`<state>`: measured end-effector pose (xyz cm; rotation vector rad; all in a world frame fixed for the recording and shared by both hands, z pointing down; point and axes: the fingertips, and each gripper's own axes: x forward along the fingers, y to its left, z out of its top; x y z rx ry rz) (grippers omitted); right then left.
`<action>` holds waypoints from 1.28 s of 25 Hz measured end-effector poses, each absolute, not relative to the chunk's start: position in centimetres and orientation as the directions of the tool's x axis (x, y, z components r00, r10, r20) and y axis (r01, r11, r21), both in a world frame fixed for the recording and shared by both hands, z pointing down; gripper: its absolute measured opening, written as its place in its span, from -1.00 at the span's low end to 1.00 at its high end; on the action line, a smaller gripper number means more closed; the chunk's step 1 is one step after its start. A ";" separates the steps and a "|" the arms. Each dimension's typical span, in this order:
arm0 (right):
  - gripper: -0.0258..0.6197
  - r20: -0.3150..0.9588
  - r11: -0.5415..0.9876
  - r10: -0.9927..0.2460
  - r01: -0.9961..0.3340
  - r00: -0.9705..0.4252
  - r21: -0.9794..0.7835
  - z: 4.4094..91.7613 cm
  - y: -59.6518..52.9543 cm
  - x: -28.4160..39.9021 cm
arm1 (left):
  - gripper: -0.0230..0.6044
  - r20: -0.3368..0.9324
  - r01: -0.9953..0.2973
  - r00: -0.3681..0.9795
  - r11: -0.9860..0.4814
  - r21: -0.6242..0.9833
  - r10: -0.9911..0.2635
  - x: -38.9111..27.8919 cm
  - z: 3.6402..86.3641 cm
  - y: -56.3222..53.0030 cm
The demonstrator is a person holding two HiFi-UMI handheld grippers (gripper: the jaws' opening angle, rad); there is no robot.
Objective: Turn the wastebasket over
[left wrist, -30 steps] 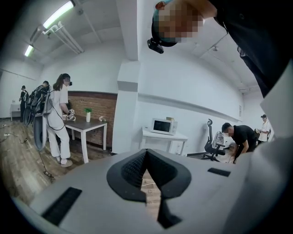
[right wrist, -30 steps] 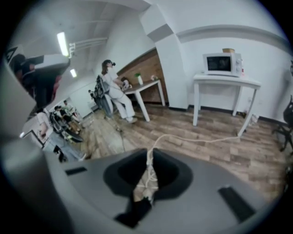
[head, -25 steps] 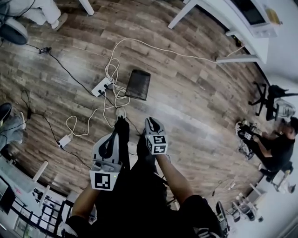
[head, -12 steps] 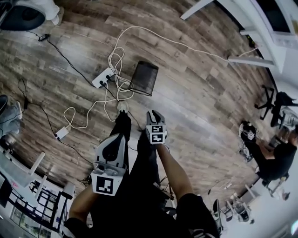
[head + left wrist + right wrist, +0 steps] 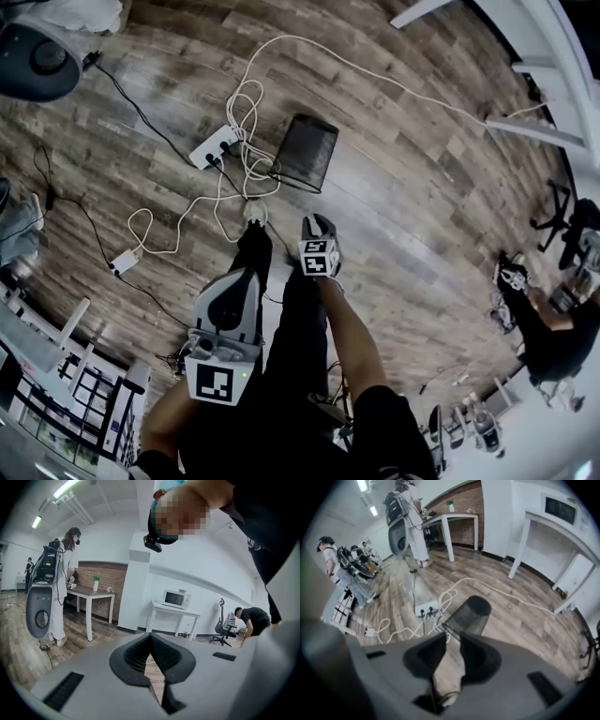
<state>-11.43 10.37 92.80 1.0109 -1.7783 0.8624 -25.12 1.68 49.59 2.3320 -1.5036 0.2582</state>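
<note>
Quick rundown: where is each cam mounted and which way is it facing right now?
Head view: on the person's head, looking steeply down at the wood floor and wastebasket; legs, forearms, left gripper and right gripper show.
Left gripper view: on the left gripper, looking roughly level at a microwave; jaws together, the person's torso at upper right.
Right gripper view: on the right gripper, tilted down at the wastebasket; jaws apart, floor between.
Shared: head and right gripper views both show the wastebasket and power strip.

wastebasket rim partly behind right claw
</note>
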 end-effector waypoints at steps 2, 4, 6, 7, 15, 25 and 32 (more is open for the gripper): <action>-0.62 0.931 0.443 -0.261 -0.889 -0.253 -0.117 95.3 10.2 -10.9 | -0.82 0.334 -0.909 0.415 -0.369 0.194 -0.846 -25.1 50.7 1.3; -0.62 0.942 0.459 -0.242 -0.883 -0.232 -0.100 97.7 10.3 -10.4 | -0.82 0.335 -0.911 0.409 -0.362 0.195 -0.848 -25.2 51.8 1.1; -0.61 0.952 0.487 -0.223 -0.870 -0.209 -0.077 100.0 10.4 -10.3 | -0.82 0.340 -0.915 0.401 -0.355 0.191 -0.851 -25.6 52.9 1.0; -0.61 0.957 0.507 -0.212 -0.859 -0.196 -0.064 101.1 10.5 -10.3 | -0.82 0.343 -0.918 0.396 -0.350 0.189 -0.852 -25.7 53.5 1.0; -0.56 0.977 0.661 -0.180 -0.749 -0.111 0.037 107.9 10.5 -10.0 | -0.82 0.360 -0.925 0.377 -0.329 0.189 -0.853 -26.2 57.2 1.0; -0.54 0.984 0.683 -0.158 -0.729 -0.083 0.049 111.6 8.7 -10.3 | -0.82 0.364 -0.928 0.373 -0.332 0.170 -0.854 -26.4 58.9 1.4; -0.60 0.991 0.714 -0.132 -0.696 -0.031 0.074 113.3 8.8 -10.4 | -0.82 0.377 -0.930 0.366 -0.322 0.176 -0.851 -26.3 59.7 1.8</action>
